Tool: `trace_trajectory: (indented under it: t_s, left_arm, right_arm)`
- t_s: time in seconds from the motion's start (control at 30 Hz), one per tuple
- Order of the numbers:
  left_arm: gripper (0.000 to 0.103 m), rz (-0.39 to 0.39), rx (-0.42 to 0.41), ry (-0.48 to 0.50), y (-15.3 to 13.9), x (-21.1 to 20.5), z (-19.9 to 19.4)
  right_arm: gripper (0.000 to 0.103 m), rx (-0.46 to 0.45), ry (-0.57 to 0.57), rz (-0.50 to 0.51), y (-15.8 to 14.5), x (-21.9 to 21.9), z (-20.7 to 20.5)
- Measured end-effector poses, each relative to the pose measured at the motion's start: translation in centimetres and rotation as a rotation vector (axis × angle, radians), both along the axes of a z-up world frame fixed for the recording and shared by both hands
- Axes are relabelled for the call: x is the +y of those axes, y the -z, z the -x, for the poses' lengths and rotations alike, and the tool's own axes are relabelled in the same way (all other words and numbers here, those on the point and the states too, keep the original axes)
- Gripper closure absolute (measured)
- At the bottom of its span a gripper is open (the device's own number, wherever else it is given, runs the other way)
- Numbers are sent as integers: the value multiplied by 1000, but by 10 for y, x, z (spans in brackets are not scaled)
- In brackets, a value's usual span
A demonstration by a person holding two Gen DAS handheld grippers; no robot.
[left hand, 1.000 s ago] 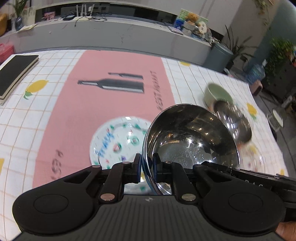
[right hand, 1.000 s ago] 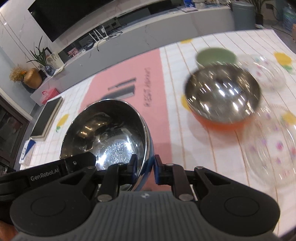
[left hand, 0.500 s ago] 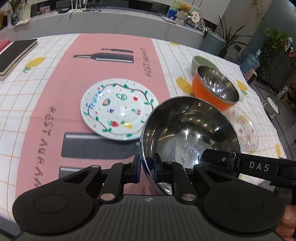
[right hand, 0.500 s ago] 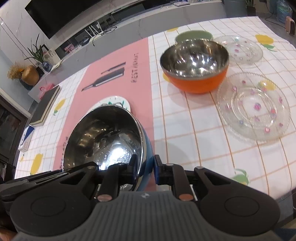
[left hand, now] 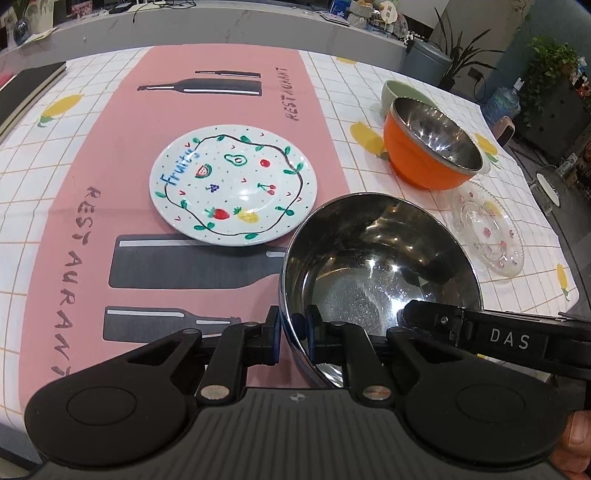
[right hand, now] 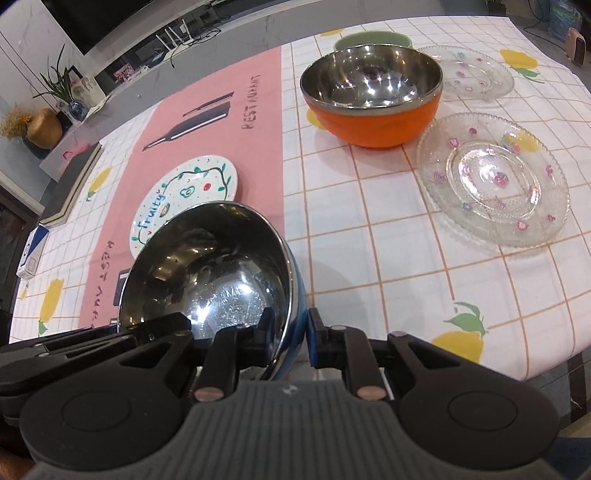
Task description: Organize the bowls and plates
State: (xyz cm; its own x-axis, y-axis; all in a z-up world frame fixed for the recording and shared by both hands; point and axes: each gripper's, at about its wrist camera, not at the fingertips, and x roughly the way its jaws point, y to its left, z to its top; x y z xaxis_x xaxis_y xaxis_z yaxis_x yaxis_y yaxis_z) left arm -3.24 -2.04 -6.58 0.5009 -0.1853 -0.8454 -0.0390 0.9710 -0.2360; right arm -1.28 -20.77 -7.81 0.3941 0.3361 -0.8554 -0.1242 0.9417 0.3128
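Observation:
Both grippers hold one steel bowl with a blue outside (left hand: 380,266) (right hand: 210,266) above the table's near edge. My left gripper (left hand: 293,334) is shut on its left rim, and my right gripper (right hand: 290,338) is shut on its right rim. A white fruit-patterned plate (left hand: 232,184) (right hand: 188,192) lies on the pink runner just beyond the bowl. An orange bowl with a steel inside (left hand: 430,147) (right hand: 373,99) stands farther right, with a pale green bowl (left hand: 400,92) (right hand: 369,38) behind it. Two clear glass plates (right hand: 493,177) (right hand: 476,75) lie at the right.
A checked cloth with lemons (right hand: 388,229) covers the table, and its front edge is close below the grippers. A dark book (left hand: 29,88) lies at the far left. A grey counter (left hand: 221,26) with plants and clutter runs behind the table.
Both grippers carried the steel bowl back toward the table's near edge and lower. The orange bowl and the fruit plate now lie farther ahead. Both grips stayed as they were.

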Motion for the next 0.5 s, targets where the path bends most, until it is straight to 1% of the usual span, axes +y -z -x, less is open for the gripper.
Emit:
trace_trajectory:
  t_s: [0.13,0.33,0.37,0.4,0.47,0.5]
  left_arm:
    - [87,-15,-11,4,-1,-2,0]
    - [86,-24,-30,2,-3,-4,1]
    - [81,-31,-34,2,-3,-5,1]
    - [77,-39,-37,0,-4,-5,1]
    - [63,-52,-43,-2,-6,-4,1]
    - [61,-63,-46,-3,-7,-3,0]
  right_arm:
    - [87,3,-4,17,2,2,-1]
    - [81,12,-3,19,2,4,-1]
    - [75,12,0,16,1,3,-1]
    - [64,10,6,15,0,3,-1]
    - [59,-3,9,24,-2,2,0]
    - [57,-8,12,30,-4,1,0]
